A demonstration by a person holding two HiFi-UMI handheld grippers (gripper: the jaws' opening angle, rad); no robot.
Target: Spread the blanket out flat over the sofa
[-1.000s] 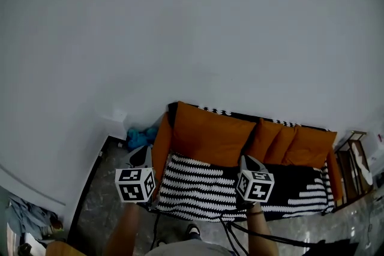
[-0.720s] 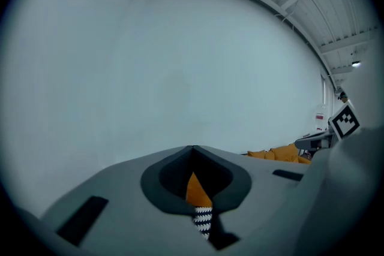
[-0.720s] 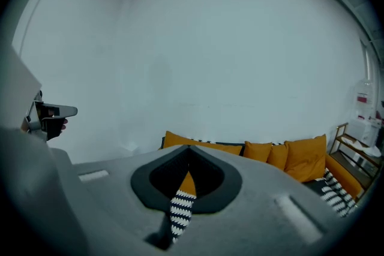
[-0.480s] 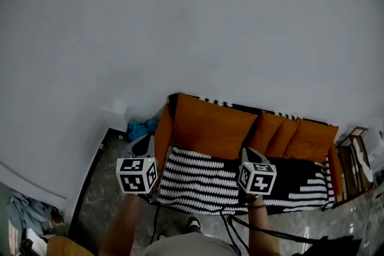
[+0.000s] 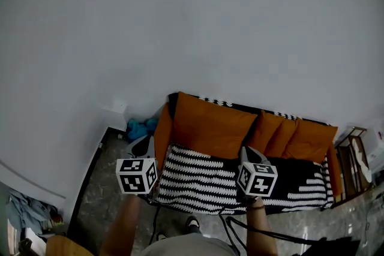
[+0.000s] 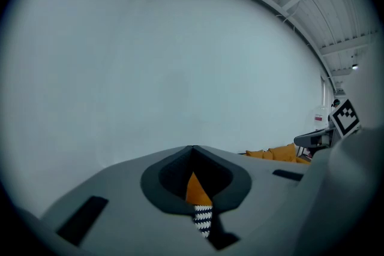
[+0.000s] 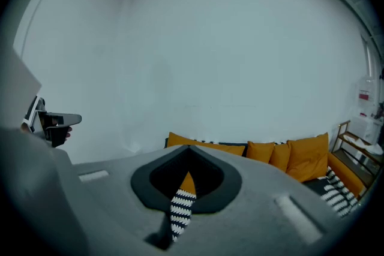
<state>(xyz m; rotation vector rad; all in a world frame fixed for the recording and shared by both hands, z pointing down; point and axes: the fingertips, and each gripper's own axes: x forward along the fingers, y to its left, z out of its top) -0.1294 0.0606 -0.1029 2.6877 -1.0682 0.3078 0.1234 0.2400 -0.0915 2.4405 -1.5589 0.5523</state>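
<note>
Left gripper view: the left gripper [image 6: 194, 172] has its fingers [image 6: 135, 189] closed on a fold of the blanket [image 6: 202, 217], which shows orange on one face and a black-and-white zigzag on the other. In the right gripper view, the right gripper [image 7: 187, 180] is likewise pinched tight on the same two-coloured cloth, a strip of zigzag hanging out of the grip toward the camera.

In the head view the two grippers are level with each other and well apart, the left one off the left end of the sofa [image 7: 355, 172] and the right one near its middle. Between them the zigzag face is stretched fairly taut over the left half of the seat, with an orange panel rising beyond it against the backrest. Whether that panel is the blanket's far part or sofa upholstery I cannot tell.

To the right, three orange cushions [image 5: 294, 139] lean on the backrest. The seat below them is dark with sparser white marks; whether that is the same blanket I cannot say. A blue cloth [image 5: 140, 129] lies on the floor left of the sofa, against the white wall [image 5: 192, 27].

The spreading looks partly done: the cloth is opened widthwise but held up at its near edge. Left to do, I judge, is lowering it, smoothing it and letting go.
</note>
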